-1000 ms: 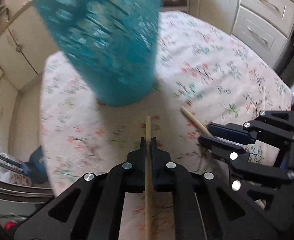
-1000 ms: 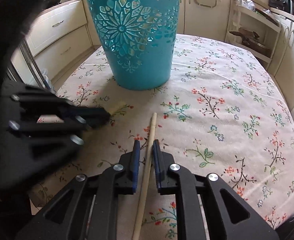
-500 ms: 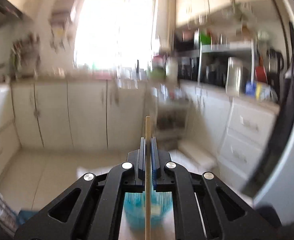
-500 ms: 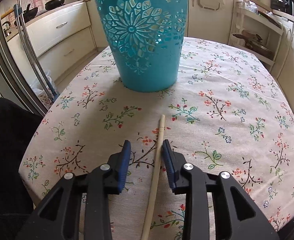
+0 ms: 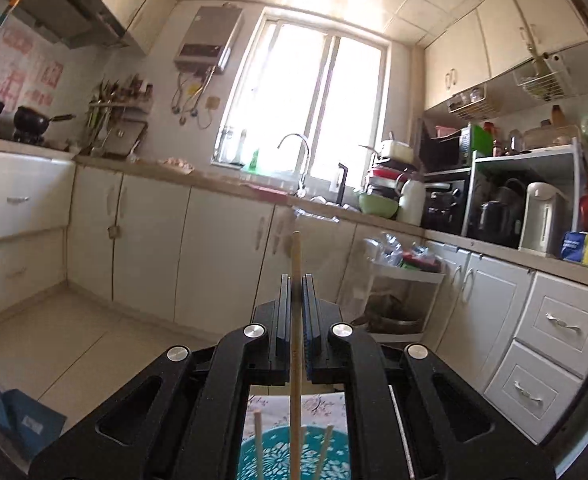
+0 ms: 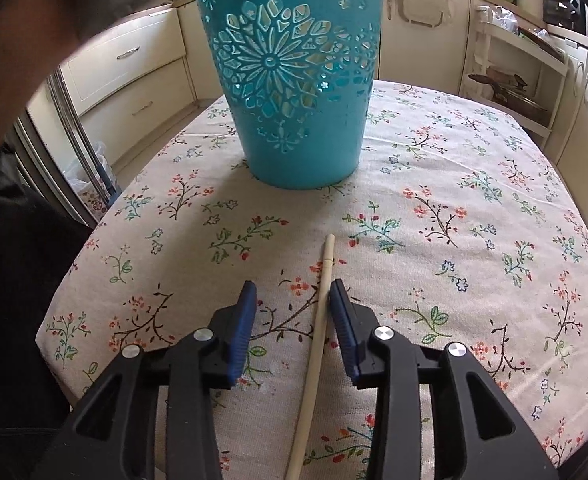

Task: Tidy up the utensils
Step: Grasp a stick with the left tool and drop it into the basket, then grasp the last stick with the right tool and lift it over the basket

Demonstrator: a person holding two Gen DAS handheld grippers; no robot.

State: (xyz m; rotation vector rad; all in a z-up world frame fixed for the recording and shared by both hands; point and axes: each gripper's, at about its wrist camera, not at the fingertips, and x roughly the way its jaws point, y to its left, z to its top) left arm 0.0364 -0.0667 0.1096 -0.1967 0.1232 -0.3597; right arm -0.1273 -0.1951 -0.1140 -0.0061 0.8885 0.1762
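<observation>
My left gripper (image 5: pixel 296 280) is shut on a wooden chopstick (image 5: pixel 295 320) and holds it upright, high above the teal cut-out basket (image 5: pixel 289 456), whose inside shows below with two chopsticks (image 5: pixel 258 444) standing in it. My right gripper (image 6: pixel 293 292) is open low over the table. A pale chopstick (image 6: pixel 320 328) lies on the floral tablecloth (image 6: pixel 474 240) between its fingers, close to the right one. The teal basket (image 6: pixel 294 80) stands upright beyond it.
The table is round, with its edge close at the left and right of the right gripper. White kitchen cabinets (image 5: pixel 213 252) and a counter with a sink tap (image 5: pixel 294 148) lie behind. A dark sleeve (image 6: pixel 13 60) fills the right wrist view's left side.
My left gripper has lifted its chopstick from the table to above the basket. My right gripper has opened, and its chopstick now lies loose on the cloth.
</observation>
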